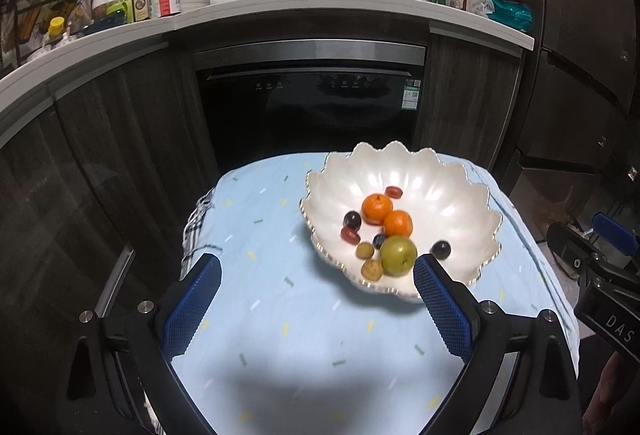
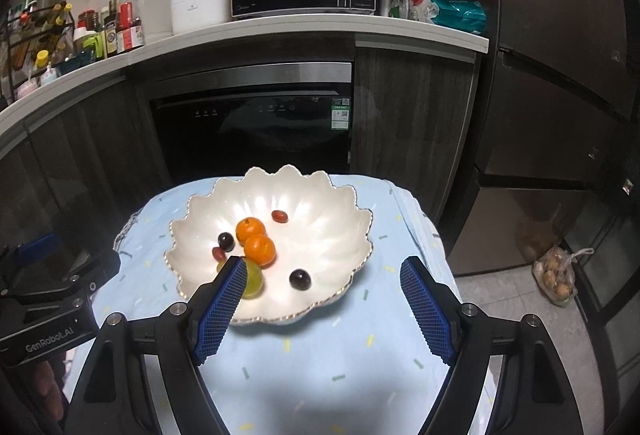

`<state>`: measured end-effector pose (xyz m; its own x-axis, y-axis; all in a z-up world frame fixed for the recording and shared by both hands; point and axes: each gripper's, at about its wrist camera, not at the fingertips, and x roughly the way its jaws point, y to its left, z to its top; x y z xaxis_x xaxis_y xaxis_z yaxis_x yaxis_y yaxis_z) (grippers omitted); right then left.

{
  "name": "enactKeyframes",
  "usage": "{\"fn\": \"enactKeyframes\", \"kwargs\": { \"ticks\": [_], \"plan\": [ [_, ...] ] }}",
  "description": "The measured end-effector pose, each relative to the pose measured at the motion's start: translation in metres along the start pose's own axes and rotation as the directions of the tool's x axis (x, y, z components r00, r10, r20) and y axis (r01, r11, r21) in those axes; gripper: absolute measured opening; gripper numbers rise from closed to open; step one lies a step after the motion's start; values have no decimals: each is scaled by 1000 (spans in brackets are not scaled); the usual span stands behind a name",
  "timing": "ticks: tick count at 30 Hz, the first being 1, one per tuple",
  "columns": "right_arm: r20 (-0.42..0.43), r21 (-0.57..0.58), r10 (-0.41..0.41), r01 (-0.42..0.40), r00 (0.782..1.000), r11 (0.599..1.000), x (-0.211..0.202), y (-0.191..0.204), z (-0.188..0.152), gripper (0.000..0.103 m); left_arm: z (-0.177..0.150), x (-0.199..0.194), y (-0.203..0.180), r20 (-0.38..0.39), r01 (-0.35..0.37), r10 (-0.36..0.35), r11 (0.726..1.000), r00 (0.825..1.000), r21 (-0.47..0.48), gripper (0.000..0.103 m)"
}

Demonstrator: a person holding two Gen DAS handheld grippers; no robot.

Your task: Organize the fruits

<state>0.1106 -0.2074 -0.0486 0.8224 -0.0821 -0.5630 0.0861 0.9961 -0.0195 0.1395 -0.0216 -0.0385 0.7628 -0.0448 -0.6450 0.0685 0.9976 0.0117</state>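
With every fruit we can see lying in the scalloped white bowl (image 1: 448, 195) on the blue tablecloth (image 1: 280, 315), our left gripper (image 1: 318, 271) and right gripper (image 2: 323, 271) hover wide open and empty, so we judge only pulling clear remains.

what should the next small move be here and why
Probably just draw both grippers back and stop. Every fruit in view, from the oranges to the green fruit, already lies in the white bowl. The left gripper and right gripper are open and empty, and the cloth holds no stray fruit.
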Motion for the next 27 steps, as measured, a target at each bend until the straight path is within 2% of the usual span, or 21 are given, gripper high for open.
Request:
{"fn": "enactKeyframes", "kwargs": {
  "ticks": [9, 17, 25, 27],
  "plan": [
    [-5, 1, 11, -11, 1000, 1000, -23, 4, -31, 80, -38, -24, 5, -14, -13, 13, 1000, 1000, 8, 98],
    [1, 17, -17, 17, 1000, 1000, -42, -4, -57, 80, -64, -44, 0, 13, -9, 9, 1000, 1000, 29, 99],
    [9, 28, -36, 36, 999, 999, -58, -9, -80, 80, -90, -54, -2, 5, 7, -7, 999, 1000, 36, 101],
    [7, 26, -38, 38, 999, 999, -60, -9, -85, 85, -94, -56, -1, 4, 5, -5, 999, 1000, 37, 102]
  ]
}}
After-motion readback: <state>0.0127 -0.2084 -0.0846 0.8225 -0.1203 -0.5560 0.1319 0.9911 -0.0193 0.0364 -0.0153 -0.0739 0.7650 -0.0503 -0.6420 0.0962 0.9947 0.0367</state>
